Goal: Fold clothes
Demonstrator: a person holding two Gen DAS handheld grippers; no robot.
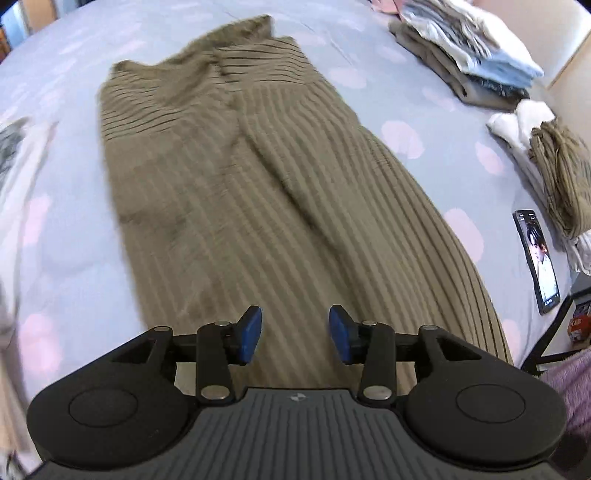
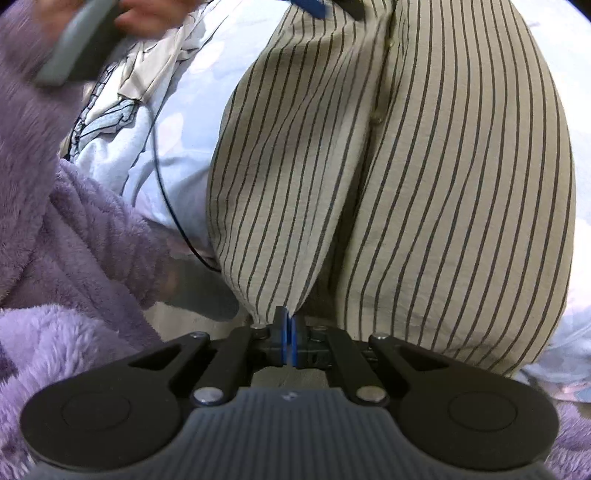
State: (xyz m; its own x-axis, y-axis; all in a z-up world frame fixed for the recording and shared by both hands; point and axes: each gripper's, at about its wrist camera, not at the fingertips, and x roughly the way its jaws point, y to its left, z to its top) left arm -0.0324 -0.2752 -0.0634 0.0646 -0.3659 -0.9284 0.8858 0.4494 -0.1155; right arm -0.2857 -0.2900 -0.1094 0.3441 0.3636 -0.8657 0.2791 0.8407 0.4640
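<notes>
Pale blue bedding with faint pink spots is serving as your work surface, and the striped khaki garment is lying lengthwise across it, running from the near edge toward the far side. A stack of folded clothes is sitting at the far right, a crumpled khaki piece is waiting nearer on the right, and a phone is lying beside it.

You are partway through folding this one garment: its near end is gathered up while the rest is resting flat. Your right gripper is pinching a bunched corner of the striped cloth, its blue pads pressed together on the fabric. Your left gripper is hanging above the near part of the garment with its jaws standing apart and nothing between them (the blur suggests that hand is in motion).

Both tools are tilting steeply downward toward the bed. In the right wrist view your left hand, in a fluffy purple sleeve, is showing at the far left.

Next, I judge, you are needing a second hold: bring the empty left jaws down onto a free near edge, matching the right grip, so both corners can be carried toward the far end evenly.
</notes>
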